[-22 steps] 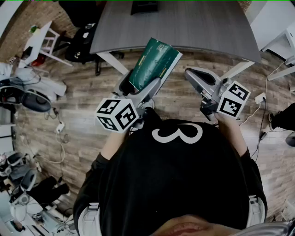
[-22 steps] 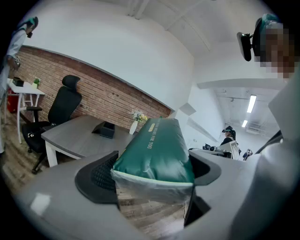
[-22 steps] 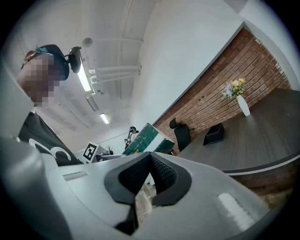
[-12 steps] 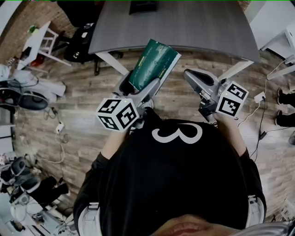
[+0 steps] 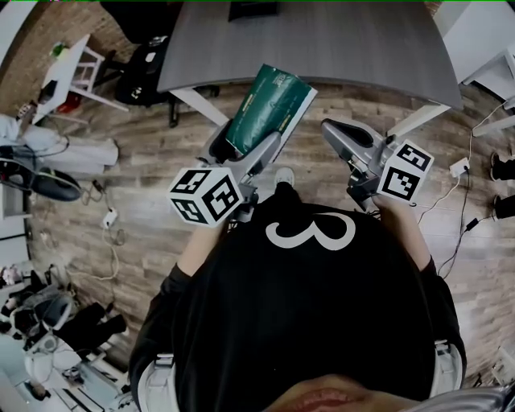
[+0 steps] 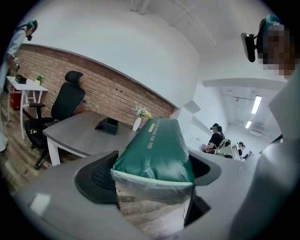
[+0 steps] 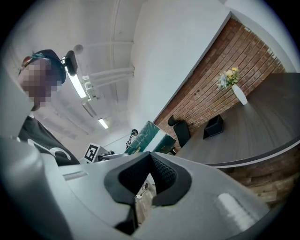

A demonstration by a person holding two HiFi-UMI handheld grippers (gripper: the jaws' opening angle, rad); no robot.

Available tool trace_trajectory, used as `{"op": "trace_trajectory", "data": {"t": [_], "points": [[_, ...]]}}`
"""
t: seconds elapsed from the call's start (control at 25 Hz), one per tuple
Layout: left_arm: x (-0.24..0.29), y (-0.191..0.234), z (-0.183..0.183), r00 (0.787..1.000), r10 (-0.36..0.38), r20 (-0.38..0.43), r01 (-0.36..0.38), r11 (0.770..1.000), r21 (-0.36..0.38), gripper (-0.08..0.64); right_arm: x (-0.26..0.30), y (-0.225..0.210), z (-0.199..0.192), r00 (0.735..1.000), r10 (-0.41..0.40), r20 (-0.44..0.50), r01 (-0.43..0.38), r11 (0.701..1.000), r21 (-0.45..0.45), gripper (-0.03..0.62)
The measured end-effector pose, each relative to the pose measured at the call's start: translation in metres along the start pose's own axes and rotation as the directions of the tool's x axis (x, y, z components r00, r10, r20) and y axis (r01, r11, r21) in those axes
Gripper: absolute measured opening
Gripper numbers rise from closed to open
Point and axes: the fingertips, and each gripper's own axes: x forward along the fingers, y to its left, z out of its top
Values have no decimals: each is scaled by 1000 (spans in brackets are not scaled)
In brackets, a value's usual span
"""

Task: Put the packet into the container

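A green packet point(image 5: 269, 109) with a clear sealed end sticks out of my left gripper point(image 5: 245, 146), which is shut on its near end with the jaws wide apart. In the left gripper view the packet point(image 6: 157, 150) fills the gap between the black pads point(image 6: 101, 176). My right gripper point(image 5: 331, 129) is held beside it, shut and empty, and in its own view the jaws point(image 7: 151, 157) meet at the tips. A small black container point(image 5: 252, 11) sits on the grey table point(image 5: 322, 48) ahead, also visible as a container point(image 6: 108, 125) in the left gripper view. Both grippers are over the wooden floor, short of the table edge.
A black office chair point(image 6: 65, 101) and a white side table point(image 6: 26, 86) stand left of the table. A white vase with flowers point(image 6: 138, 123) is near the container. Cables and gear point(image 5: 48, 322) lie on the floor at the left. People point(image 6: 216, 138) stand far behind.
Both grippers keep the same pose and the packet stays gripped. The floor and table have drifted slightly in view, and a shoe now shows between the grippers.
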Motion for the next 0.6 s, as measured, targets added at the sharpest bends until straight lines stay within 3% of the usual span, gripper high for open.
{"op": "trace_trajectory", "data": {"t": [0.6], "points": [[71,91,12,993,-29,-114,18,995,-99,463,62,-94,15,991,-133,-18,134,984,118,2]]}}
